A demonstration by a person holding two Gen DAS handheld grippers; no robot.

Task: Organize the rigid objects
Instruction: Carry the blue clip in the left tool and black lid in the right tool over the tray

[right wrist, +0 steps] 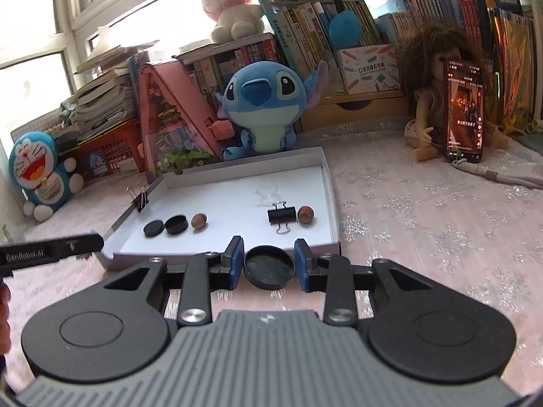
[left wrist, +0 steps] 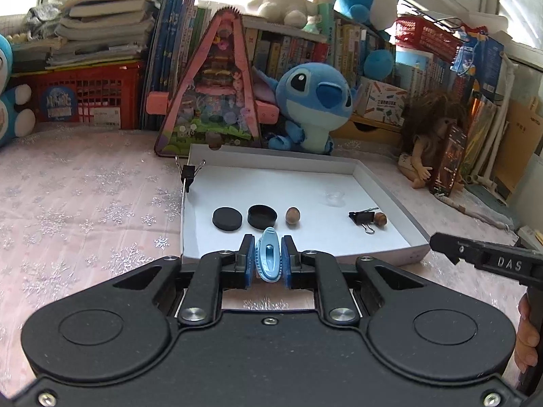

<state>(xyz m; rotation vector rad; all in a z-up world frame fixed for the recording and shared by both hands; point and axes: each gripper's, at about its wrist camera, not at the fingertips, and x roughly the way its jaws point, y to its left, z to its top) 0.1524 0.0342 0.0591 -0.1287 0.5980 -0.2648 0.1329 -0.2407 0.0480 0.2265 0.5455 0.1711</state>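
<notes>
Left tongs [left wrist: 268, 260] pinch our blue clip [left wrist: 269, 258]; only the right view shows right tongs [right wrist: 268, 264] clamping a black lid [right wrist: 269, 267], tray [right wrist: 217, 257] at twelve o'clock.

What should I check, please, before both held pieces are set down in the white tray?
1. Left tongs shut on the blue clip: ok.
2. Right tongs shut on the black round lid: ok.
3. White tray has bare floor between the left acorn and the black binder clip: ok.
4. Row of black disc, black cap and acorn undisturbed: ok.
5. Small clear item farther back in the tray, identity: cannot tell.
</notes>
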